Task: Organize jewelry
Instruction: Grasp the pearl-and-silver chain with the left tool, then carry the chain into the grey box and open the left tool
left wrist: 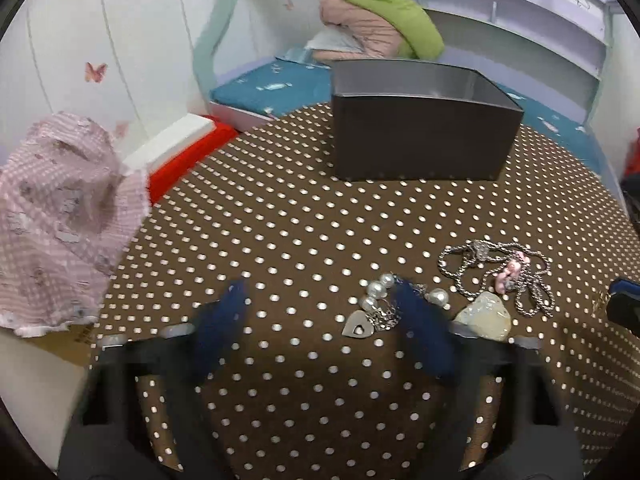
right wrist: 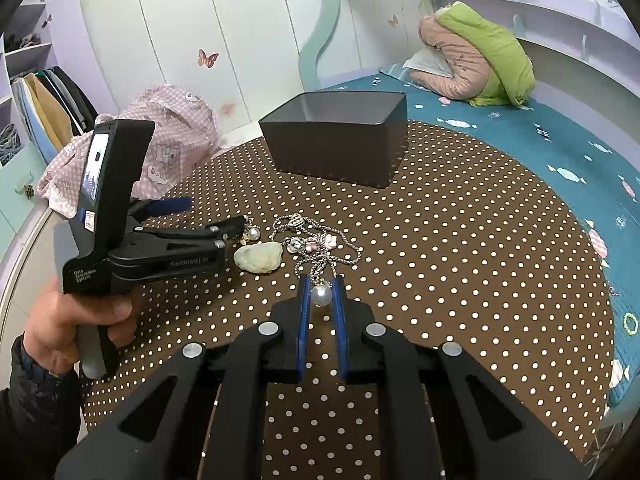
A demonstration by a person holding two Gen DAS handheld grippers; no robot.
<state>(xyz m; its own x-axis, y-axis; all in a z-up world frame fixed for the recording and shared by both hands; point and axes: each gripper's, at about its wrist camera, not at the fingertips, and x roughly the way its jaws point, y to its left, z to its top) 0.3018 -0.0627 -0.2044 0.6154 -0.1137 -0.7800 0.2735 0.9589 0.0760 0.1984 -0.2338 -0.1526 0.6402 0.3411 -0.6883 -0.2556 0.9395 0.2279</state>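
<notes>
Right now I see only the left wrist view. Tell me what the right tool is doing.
Observer: The right tool is shut on a pearl at the near edge of the chains.
Operator: Now check inside the box.
Observer: No jewelry shows inside it, though part of its floor is hidden.
Operator: Report anything lying on the sheet.
Observer: A green bead ring lies there, off to the right.
</notes>
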